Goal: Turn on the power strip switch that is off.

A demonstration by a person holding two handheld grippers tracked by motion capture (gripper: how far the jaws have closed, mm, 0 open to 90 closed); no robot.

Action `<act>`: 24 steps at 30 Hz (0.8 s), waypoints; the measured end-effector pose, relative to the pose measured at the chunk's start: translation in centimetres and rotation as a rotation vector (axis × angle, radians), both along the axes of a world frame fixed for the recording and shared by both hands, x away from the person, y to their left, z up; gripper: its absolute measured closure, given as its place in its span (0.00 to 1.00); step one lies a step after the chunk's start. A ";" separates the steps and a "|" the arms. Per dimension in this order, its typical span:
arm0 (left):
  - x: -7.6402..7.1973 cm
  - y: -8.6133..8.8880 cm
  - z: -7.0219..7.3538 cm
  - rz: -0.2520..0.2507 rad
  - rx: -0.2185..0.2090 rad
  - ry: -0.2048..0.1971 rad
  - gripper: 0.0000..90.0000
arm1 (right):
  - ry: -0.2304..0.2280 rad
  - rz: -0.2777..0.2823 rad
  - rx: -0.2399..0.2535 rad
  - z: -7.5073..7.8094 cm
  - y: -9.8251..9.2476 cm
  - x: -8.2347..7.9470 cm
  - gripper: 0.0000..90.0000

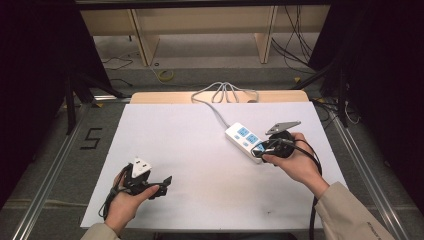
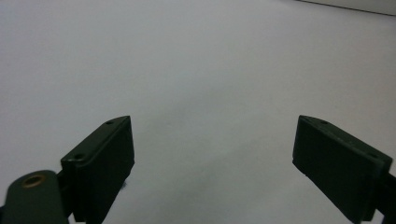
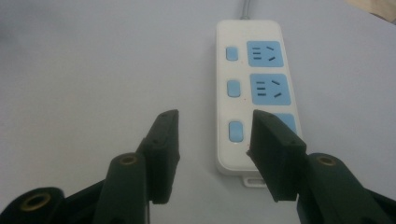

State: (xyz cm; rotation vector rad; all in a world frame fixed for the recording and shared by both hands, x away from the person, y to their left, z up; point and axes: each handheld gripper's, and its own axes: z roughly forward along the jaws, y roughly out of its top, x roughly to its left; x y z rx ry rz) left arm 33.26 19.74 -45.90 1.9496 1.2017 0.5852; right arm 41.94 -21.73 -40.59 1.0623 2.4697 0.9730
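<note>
Power strip under our right gripper

Power strip (image 1: 244, 141) lies on the right half of the white tabletop (image 1: 200, 150), set at a slant, white with blue sockets and a blue switch beside each. Its grey cord (image 1: 216, 111) runs from its far end to the back edge of the tabletop, where it loops. We hold our right gripper (image 1: 263, 147) at the strip's near end. In the right gripper view the fingers (image 3: 163, 144) stand parted with nothing between them, one over bare tabletop just beside the strip, the other over the nearest socket; we cannot tell whether they touch it. Our left gripper (image 1: 165, 186) is well apart from the strip, low over the near left part of the tabletop, in our left hand (image 1: 125, 200). Its fingers (image 2: 100, 163) are spread wide and empty, with plain white surface ahead of them.
</note>
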 end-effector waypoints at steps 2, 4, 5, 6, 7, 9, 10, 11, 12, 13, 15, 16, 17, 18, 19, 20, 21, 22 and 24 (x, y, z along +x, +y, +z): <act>0.0 0.0 0.0 0.000 0.001 0.000 0.14 | -0.001 -0.003 0.007 0.0 -0.3 -0.2 0.57; 0.0 0.0 0.0 0.000 0.001 0.001 0.14 | -0.007 -0.007 0.013 0.0 -0.5 -0.4 0.56; 0.0 0.0 0.0 0.000 0.001 0.001 0.14 | -0.010 -0.007 0.017 0.0 -0.7 -0.5 0.56; 0.0 0.0 0.0 0.000 0.001 0.001 0.14 | -0.012 -0.009 0.023 0.0 -0.8 -0.6 0.55; 0.0 0.0 0.0 0.000 0.001 0.001 0.14 | -0.010 -0.012 0.028 -0.1 -0.9 -0.7 0.55; 0.0 0.0 0.0 -0.001 0.002 0.002 0.14 | -0.011 -0.014 0.034 -0.2 -1.1 -0.9 0.54; 0.0 0.0 0.0 -0.003 0.005 0.004 0.14 | -0.013 -0.014 0.037 -0.3 -1.3 -1.0 0.53; 0.0 0.0 0.0 -0.003 0.005 0.004 0.14 | -0.013 -0.017 0.039 -0.4 -1.4 -1.1 0.53; 0.0 0.0 0.0 -0.003 0.006 0.006 0.14 | -0.016 -0.016 0.043 -0.4 -1.5 -1.1 0.53; 0.0 0.0 0.0 -0.004 0.007 0.007 0.14 | -0.015 -0.019 0.046 -0.5 -1.7 -1.3 0.52; 0.0 0.0 -0.1 -0.005 0.006 0.009 0.14 | -0.013 -0.019 0.053 -0.7 -1.9 -1.5 0.52; 0.0 0.0 -0.1 -0.005 0.006 0.009 0.14 | -0.018 -0.019 0.061 -0.8 -2.1 -1.6 0.51; 0.0 0.0 -0.1 -0.005 0.006 0.009 0.13 | -0.024 -0.019 0.064 -0.8 -2.2 -1.7 0.51; 0.0 0.0 -0.1 -0.005 0.006 0.009 0.13 | -0.028 -0.021 0.067 -0.9 -2.4 -1.9 0.50; 0.0 0.0 -0.1 -0.005 0.006 0.009 0.13 | -0.029 -0.023 0.072 -0.9 -2.5 -2.1 0.50; -0.1 0.0 -0.1 -0.002 0.003 0.009 0.13 | -0.033 -0.024 0.076 -1.0 -2.7 -2.2 0.49; -0.1 0.0 -0.1 -0.003 0.004 0.009 0.13 | -0.035 -0.026 0.081 -1.0 -2.8 -2.4 0.49; 0.0 0.0 -0.1 -0.005 0.004 0.008 0.13 | -0.039 -0.027 0.084 -1.1 -3.0 -2.5 0.48; -0.1 -0.1 -0.1 -0.005 0.004 0.007 0.13 | -0.041 -0.031 0.094 -1.2 -3.2 -2.8 0.46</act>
